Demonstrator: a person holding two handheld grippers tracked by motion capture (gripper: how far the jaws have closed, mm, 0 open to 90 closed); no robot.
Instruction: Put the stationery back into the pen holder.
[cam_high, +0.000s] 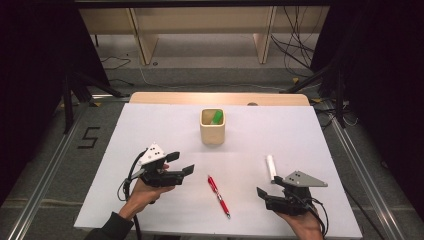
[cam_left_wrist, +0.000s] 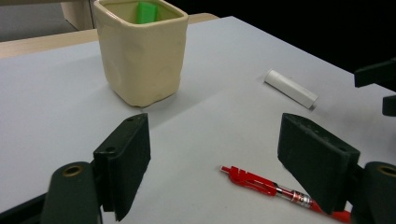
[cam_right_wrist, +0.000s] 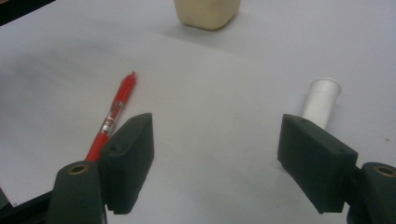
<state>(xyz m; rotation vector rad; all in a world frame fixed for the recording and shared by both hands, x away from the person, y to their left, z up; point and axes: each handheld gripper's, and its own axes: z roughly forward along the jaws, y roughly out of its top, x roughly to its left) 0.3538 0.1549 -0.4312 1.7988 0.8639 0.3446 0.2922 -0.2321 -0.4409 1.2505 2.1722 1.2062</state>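
Red plastic click pen (cam_high: 218, 195) is the likely target: it lies flat on the white counter (cam_high: 150, 125), in the gap between the two hand-held grippers, nothing touching it.

Left to right, high view:
- Left hand-held gripper (cam_high: 182, 163): held just above the counter, jaws spread wide, nothing between them. The pen sits just to its right and slightly nearer the person. In the left gripper view the pen (cam_left_wrist: 271, 188) runs low across the frame and its far end passes behind the right-side jaw.
- Pen long axis: diagonal, top end away from the person and toward the left, tip toward the near edge and the right. Left jaws point roughly across that axis, so my read is a short reach right, small wrist trim, then close.
- Cream square ceramic cup (cam_high: 212, 126): upright, well beyond the pen, green item (cam_high: 216, 117) standing inside.
- White plastic tube (cam_high: 271, 167): lies flat just beyond the right hand-held gripper.
- Right hand-held gripper (cam_high: 260, 194): jaws also wide, empty, pointing left toward the pen; pen (cam_right_wrist: 112, 118) appears by its left-side jaw.

Both sit about equally near.
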